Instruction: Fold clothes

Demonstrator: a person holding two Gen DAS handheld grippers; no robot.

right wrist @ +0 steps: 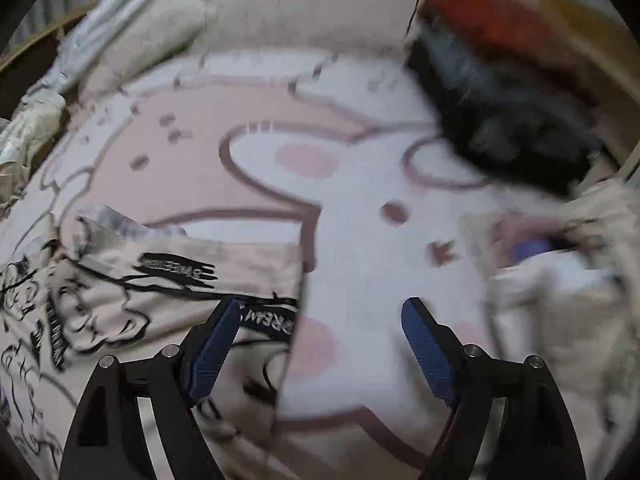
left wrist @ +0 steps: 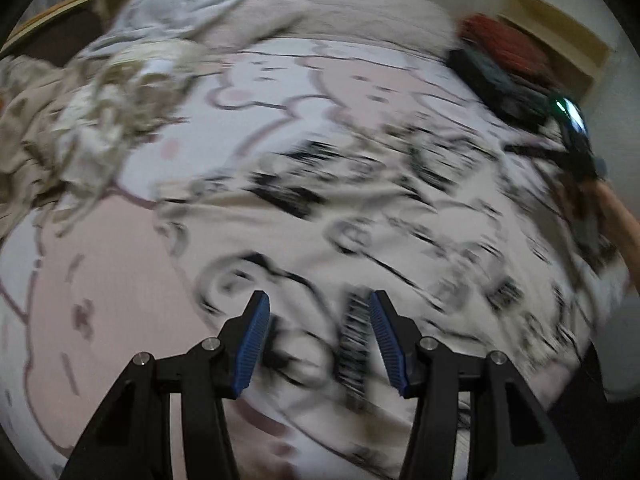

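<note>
A cream garment with black cartoon print (left wrist: 360, 216) lies spread on the pink and white bed cover (left wrist: 100, 280). My left gripper (left wrist: 318, 340) is open just above the garment's near part, nothing between its blue pads. The right gripper shows in the left wrist view (left wrist: 576, 148) at the garment's far right edge, held by a hand. In the right wrist view the right gripper (right wrist: 320, 344) is open and empty above the garment's edge (right wrist: 160, 300) and the bed cover (right wrist: 360, 240). Both views are blurred by motion.
A heap of crumpled beige and white clothes (left wrist: 80, 120) lies at the left. Folded dark and red clothes (left wrist: 500, 64) are stacked at the far right, also in the right wrist view (right wrist: 500, 100). A pillow (left wrist: 248, 12) and bedding lie at the head. Another beige cloth (right wrist: 560, 280) lies at right.
</note>
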